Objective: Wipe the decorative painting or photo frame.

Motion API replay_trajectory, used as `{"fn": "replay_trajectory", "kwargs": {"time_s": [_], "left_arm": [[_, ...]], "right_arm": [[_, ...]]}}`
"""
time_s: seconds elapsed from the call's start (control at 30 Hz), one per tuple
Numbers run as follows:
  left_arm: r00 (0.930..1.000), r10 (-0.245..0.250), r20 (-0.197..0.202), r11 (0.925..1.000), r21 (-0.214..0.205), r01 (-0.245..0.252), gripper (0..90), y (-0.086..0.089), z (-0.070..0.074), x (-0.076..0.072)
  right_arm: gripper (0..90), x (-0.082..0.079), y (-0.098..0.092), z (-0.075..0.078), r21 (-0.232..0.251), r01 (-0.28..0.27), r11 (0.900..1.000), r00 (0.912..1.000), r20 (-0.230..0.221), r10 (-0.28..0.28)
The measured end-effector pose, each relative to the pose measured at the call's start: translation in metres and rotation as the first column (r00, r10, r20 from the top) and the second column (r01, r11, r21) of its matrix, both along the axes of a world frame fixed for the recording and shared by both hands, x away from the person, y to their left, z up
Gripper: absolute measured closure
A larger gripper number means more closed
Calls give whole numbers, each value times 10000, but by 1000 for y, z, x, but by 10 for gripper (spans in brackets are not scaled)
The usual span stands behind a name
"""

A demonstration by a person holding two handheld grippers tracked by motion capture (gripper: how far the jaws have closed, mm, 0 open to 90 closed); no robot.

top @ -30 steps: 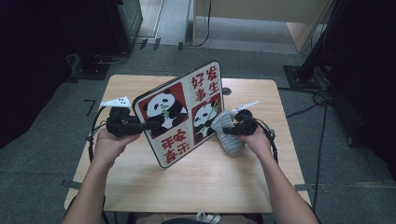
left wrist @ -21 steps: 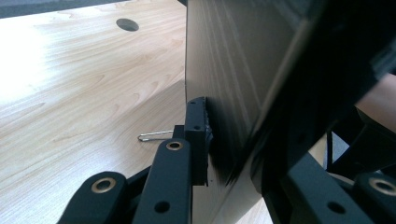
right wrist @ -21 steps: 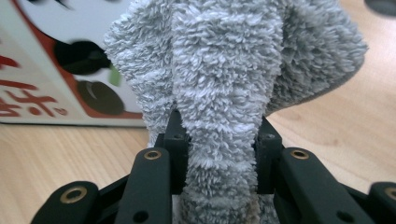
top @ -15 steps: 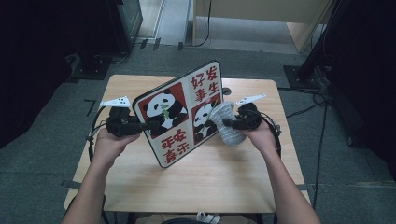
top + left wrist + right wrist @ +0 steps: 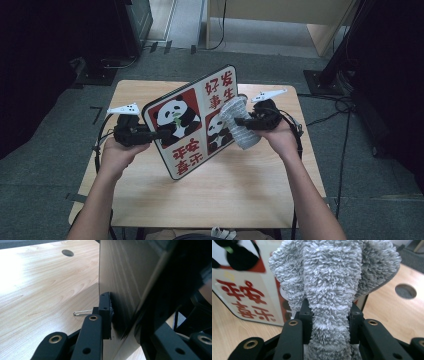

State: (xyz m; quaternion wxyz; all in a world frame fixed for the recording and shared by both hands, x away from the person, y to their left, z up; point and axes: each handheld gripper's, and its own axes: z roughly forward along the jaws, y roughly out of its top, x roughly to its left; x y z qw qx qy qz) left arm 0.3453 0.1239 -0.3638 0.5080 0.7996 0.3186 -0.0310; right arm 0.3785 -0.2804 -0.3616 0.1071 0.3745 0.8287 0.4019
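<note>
A: Two grippers up over the table. Left gripper clamped on the left edge of the panda board; board tilted on its lower edge, picture side facing up toward the high camera.

B: Confirmed from the left gripper view: plain wooden back of the panda board wedged between the jaws, one pad flat against it, the other jaw mostly lost in dark blur, so contact on that side probably, not certainly.

A: Right gripper clenched on a grey cloth. Jaws just eased a little wider, cloth between them all the same.

B: Seen close in the right gripper view: fluffy grey cloth bunched between both jaws, pads pressing its sides, folds spilling above the tips.

A: Cloth lying against the right half of the board's face, over the lower panda square. Touching there, by the look of it.

B: Round hole in the tabletop just right of the cloth.
</note>
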Motion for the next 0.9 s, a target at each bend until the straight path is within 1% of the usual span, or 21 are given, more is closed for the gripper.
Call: {"fn": "replay_trajectory", "kwargs": {"time_s": [0.2, 0.27, 0.33, 0.5, 0.6, 0.7, 0.9], "left_arm": [[10000, 29, -9, 10000, -27, -29, 770, 0, 0, 0], [10000, 52, -25, 10000, -28, -52, 771, 0, 0, 0], [9999, 82, -67, 10000, -47, -83, 771, 0, 0, 0], [9999, 139, 13, 9999, 36, -139, 776, -1, 1, -1], [9999, 149, -17, 9999, 29, -149, 775, -1, 0, -1], [9999, 123, -26, 9999, 37, -123, 775, 0, 0, -1], [9999, 88, -78, 10000, 33, -88, 774, 0, 1, 0]], "right_arm": [[662, 2, 5, 21, 152, -245, 9996, 9992, 318, 240], [662, 4, 7, 27, 135, -282, 9995, 9988, 395, 276], [661, 5, 10, 33, 101, -356, 9993, 9981, 502, 350], [662, 8, 21, 51, 112, -522, 9986, 9959, 745, 512], [662, 9, 28, 62, 87, -644, 9979, 9938, 919, 634], [661, 10, 35, 76, 40, -720, 9974, 9903, 1192, 710], [660, 15, 47, 96, 75, -764, 9971, 9841, 1612, 742]]}}
